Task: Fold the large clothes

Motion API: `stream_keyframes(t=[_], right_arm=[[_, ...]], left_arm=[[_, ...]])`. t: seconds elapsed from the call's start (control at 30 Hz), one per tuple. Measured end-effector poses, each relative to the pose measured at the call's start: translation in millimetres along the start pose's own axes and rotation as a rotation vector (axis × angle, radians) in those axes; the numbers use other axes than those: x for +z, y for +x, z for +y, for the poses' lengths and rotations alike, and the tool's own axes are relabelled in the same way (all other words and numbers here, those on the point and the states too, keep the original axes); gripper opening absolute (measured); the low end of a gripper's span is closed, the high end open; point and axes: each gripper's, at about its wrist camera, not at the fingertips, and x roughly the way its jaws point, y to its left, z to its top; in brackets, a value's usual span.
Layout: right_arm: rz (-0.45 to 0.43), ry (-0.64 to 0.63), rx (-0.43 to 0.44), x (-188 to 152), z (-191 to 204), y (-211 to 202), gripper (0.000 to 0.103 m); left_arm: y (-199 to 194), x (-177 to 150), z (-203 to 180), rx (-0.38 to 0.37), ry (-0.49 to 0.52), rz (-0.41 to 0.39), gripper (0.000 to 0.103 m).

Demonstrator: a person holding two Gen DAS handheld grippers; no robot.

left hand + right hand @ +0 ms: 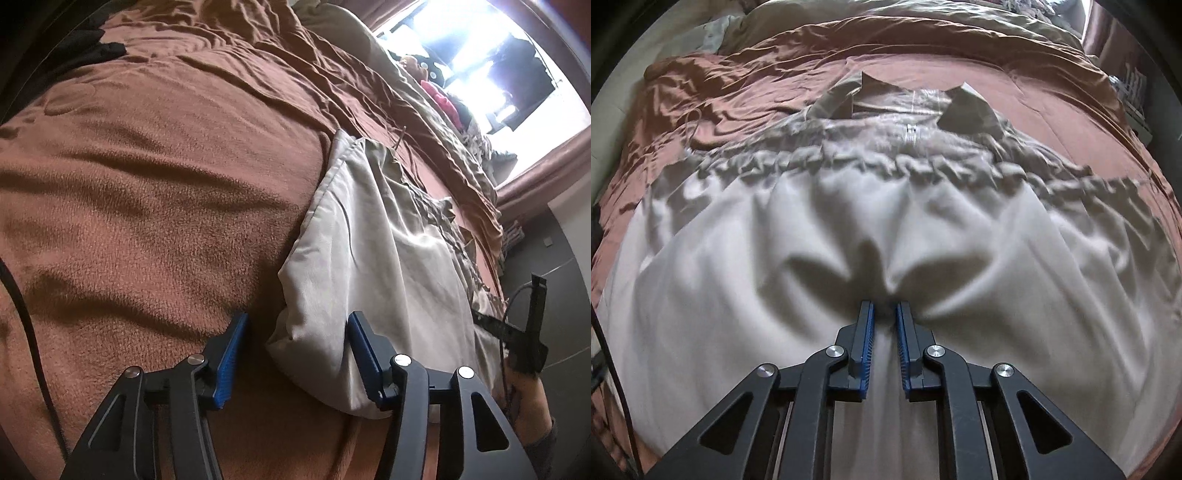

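Pale beige thin cotton garment with gathered waist (886, 206) spread on brown-covered bed (147, 184) — light, floppy, bunches easily; right claw (884, 317) pinches its fabric, left claw (295, 332) gapes at corner — grip hems.

Garment on the bed

The garment (849, 236) lies spread on the blanket (147, 184) covering the bed, its gathered waistband (857, 162) across the far part. Rumpled bedding (923, 22) sits farther back, with blanket showing left and right of the garment.
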Motion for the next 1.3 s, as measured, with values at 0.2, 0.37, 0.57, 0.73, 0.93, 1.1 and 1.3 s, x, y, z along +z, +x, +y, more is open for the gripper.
stream_keyframes(t=[0.2,0.37,0.57,0.73,0.93,1.1,1.3], right_arm=[[0.004,-0.039,-0.019,27,5,18,0.009],[0.003,-0.008,-0.018,44,-2,22,0.009],[-0.043,-0.005,0.006,26,3,-18,0.01],[-0.074,-0.023,0.064,-4,1,-51,0.01],[-0.077,-0.03,0.143,-43,1,-79,0.01],[-0.071,-0.047,0.155,-84,2,-80,0.011],[-0.033,-0.054,0.145,-116,2,-61,0.011]], left_arm=[[3,0,0,0.006,-0.018,-0.003,0.054],[3,0,1,0.003,-0.037,-0.004,0.044],[-1,2,-1,-0.011,-0.038,0.004,0.032],[-10,4,-7,-0.025,-0.028,-0.01,0.025],[-31,11,-27,-0.063,0.007,-0.041,0.02],[-44,16,-49,-0.09,0.046,-0.068,0.016],[-61,23,-75,-0.133,0.092,-0.092,0.014]])
